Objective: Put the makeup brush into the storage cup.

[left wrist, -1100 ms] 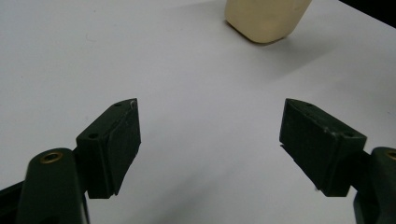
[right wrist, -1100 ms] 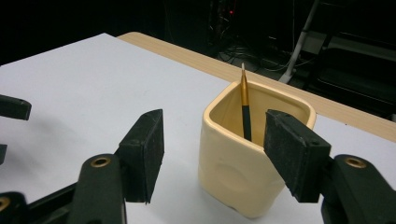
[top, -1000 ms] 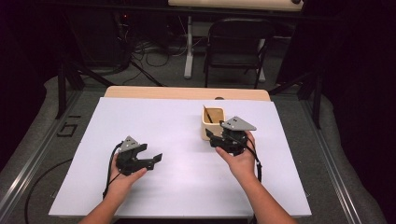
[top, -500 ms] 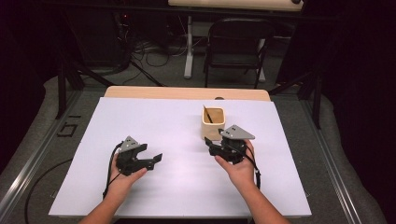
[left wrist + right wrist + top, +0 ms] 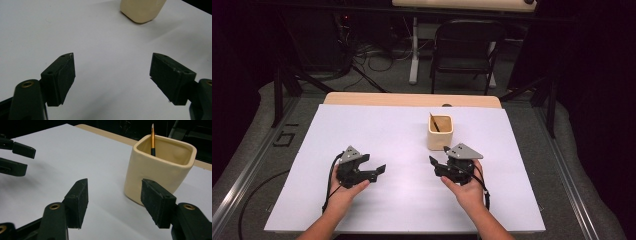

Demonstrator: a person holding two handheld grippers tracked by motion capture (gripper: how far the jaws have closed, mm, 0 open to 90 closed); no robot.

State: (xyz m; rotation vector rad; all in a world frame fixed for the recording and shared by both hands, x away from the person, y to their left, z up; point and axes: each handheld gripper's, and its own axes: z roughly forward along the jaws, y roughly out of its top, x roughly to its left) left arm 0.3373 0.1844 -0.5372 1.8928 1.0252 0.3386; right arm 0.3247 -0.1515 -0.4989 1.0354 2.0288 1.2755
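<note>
A cream square cup (image 5: 440,134) stands on the white tabletop (image 5: 377,125), right of the middle, with a thin black and gold brush (image 5: 434,122) leaning inside it. My right gripper (image 5: 435,163) hovers low just in front of the cup, its jaws wide apart and nothing between them. In the right gripper view the cup (image 5: 150,170) stands just past the right jaw, with the brush (image 5: 152,141) sticking up out of it. My left gripper (image 5: 379,170) is held over the table at the left, open and empty. From the left gripper view the cup (image 5: 141,10) stands far ahead.
A wooden strip (image 5: 412,99) runs along the table's far edge. Beyond it stand a dark chair (image 5: 467,45) and cables on the floor. In the right gripper view the left gripper (image 5: 17,157) shows at the far left.
My right gripper has drawn back from beside the cup toward the person and sunk a little, its jaws still wide. The left hand has kept still.
</note>
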